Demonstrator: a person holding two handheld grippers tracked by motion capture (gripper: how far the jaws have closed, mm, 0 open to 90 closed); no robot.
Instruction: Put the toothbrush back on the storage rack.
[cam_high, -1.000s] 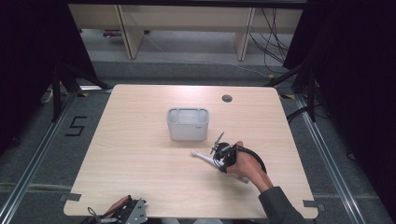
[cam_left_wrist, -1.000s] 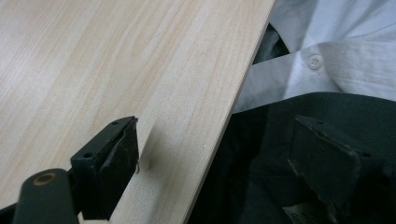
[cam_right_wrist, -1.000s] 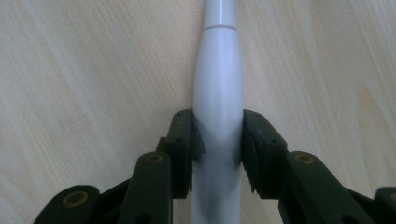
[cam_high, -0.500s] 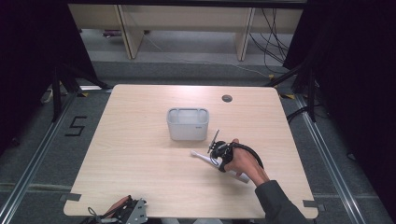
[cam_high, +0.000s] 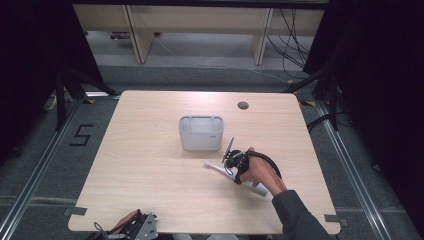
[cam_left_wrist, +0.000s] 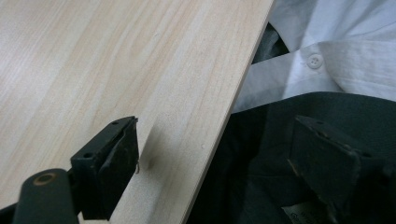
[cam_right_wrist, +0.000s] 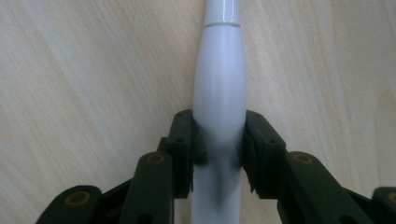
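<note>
A long white handle-like thing (cam_high: 214, 167) with a rounded body lies aslant on the wooden table (cam_high: 150, 175), right of the middle. My right gripper (cam_high: 234, 162) is over it, held in a hand. In the right gripper view the pads press on both sides of the white body (cam_right_wrist: 219, 70), so the right gripper (cam_right_wrist: 219, 135) is shut on it. I cannot tell if it is lifted off the wood. My left gripper (cam_high: 140, 226) sits at the table's near edge. In the left gripper view, the left gripper (cam_left_wrist: 219, 144) has its jaws wide apart with nothing between them.
A grey plastic container (cam_high: 201, 132) with compartments stands in the middle of the table, just beyond the right hand. A round cable hole (cam_high: 243, 105) is at the far right. Under the left gripper are the table edge (cam_left_wrist: 224, 116) and the person's white shirt (cam_left_wrist: 336, 56).
The right hand has edged slightly to the upper left. The white thing lies about where it was. The left gripper has not moved.
</note>
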